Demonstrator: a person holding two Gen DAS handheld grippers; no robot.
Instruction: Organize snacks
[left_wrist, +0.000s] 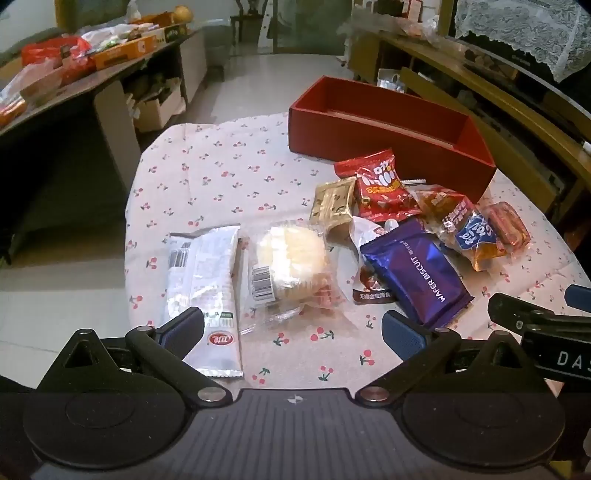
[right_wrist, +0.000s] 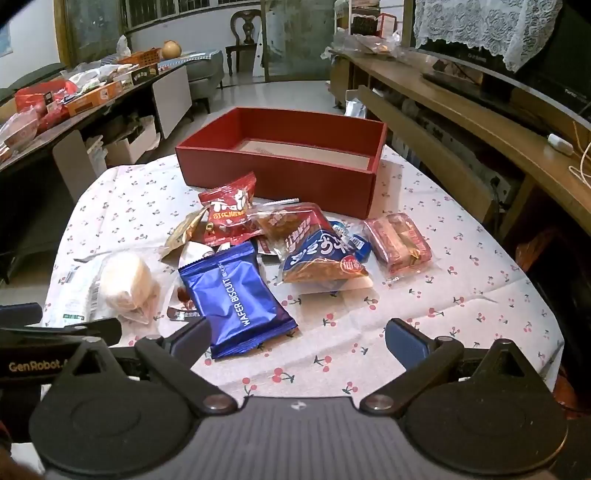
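Evidently nothing is sorted yet: the red box at twelve o'clock on the table looks empty, with every snack, the wafer biscuit pack included, heaped before it. Left tongs and right tongs gape wide, holding nothing.

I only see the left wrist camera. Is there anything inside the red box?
Observer: No. The right wrist view looks into the red box, and there are no snacks in it.
Operator: Is the other gripper holding something?
Observer: No. The right gripper is open with nothing between its fingers.
Operator: What's nearest to it?
Observer: The blue wafer biscuit pack, lying just beside its left finger.
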